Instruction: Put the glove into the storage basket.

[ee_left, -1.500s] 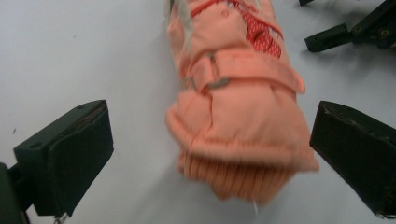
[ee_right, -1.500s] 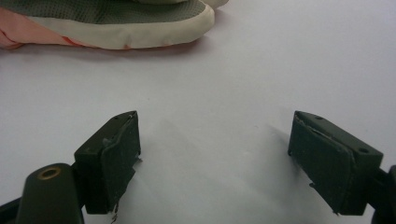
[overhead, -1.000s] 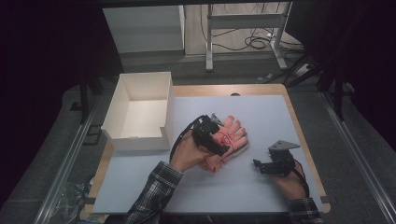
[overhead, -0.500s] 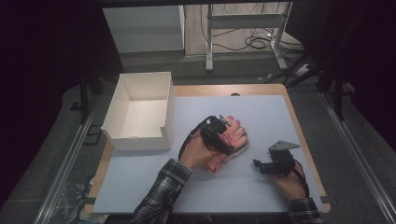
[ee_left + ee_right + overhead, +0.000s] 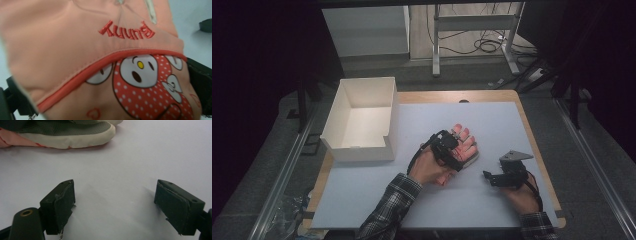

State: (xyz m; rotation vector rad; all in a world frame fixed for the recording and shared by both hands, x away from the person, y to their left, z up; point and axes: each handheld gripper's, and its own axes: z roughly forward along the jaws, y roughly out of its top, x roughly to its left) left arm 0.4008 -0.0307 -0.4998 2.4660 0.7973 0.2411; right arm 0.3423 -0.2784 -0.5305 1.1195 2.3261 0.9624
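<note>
A peach-pink glove [image 5: 465, 141] with a red dotted cartoon print lies flat in the middle of the white table mat [image 5: 497, 117], fingers pointing away. My left gripper [image 5: 449, 150] is pressed down over it. Seen up close in the left gripper view, the glove [image 5: 75, 37] sits between two widely spread black fingers [image 5: 201, 82]. My right gripper [image 5: 490, 178] rests on the mat just right of the glove, open [image 5: 115, 205], with nothing between its jaws. In the right gripper view, the glove's grey palm and cream edge [image 5: 67, 132] lie ahead to the left.
An open white box [image 5: 362, 150] stands at the mat's left side, empty inside. The wooden table edge [image 5: 532, 130] runs along the right. Dark floor, metal rails and a desk frame with cables [image 5: 477, 45] lie beyond.
My left gripper has slid a little right and farther onto the glove. The right gripper has stayed in place.
</note>
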